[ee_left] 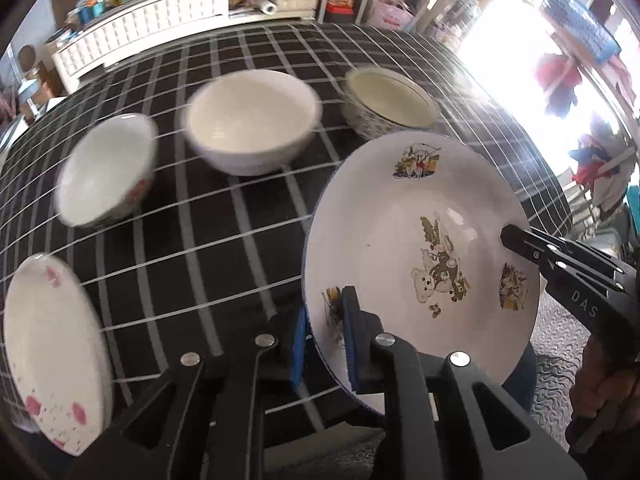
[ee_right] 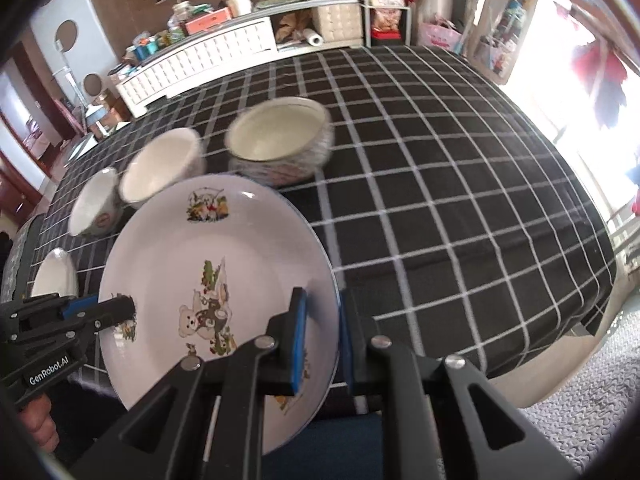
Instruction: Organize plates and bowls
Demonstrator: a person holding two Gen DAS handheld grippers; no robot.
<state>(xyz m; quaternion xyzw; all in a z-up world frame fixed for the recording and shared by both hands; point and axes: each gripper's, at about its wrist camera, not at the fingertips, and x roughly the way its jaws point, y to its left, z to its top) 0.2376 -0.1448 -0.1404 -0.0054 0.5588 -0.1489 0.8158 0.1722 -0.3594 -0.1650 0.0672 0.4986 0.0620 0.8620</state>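
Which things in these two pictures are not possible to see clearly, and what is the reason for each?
- Pink-flowered plate: left wrist view, blurred, its pattern smeared; in the right wrist view mostly hidden behind the left gripper.
- Small bowl: left wrist view, motion blur hides its outside print.
- Cartoon plate: its underside faces away in both views.
- Patterned bowl: right wrist view, blurred, wall pattern unreadable.

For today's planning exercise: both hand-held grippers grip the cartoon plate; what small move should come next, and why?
Probably carry the cartoon plate left toward the pink-flowered plate: left hand-held gripper and right hand-held gripper clamp opposite rims, it looks lifted, bowls sit apart.
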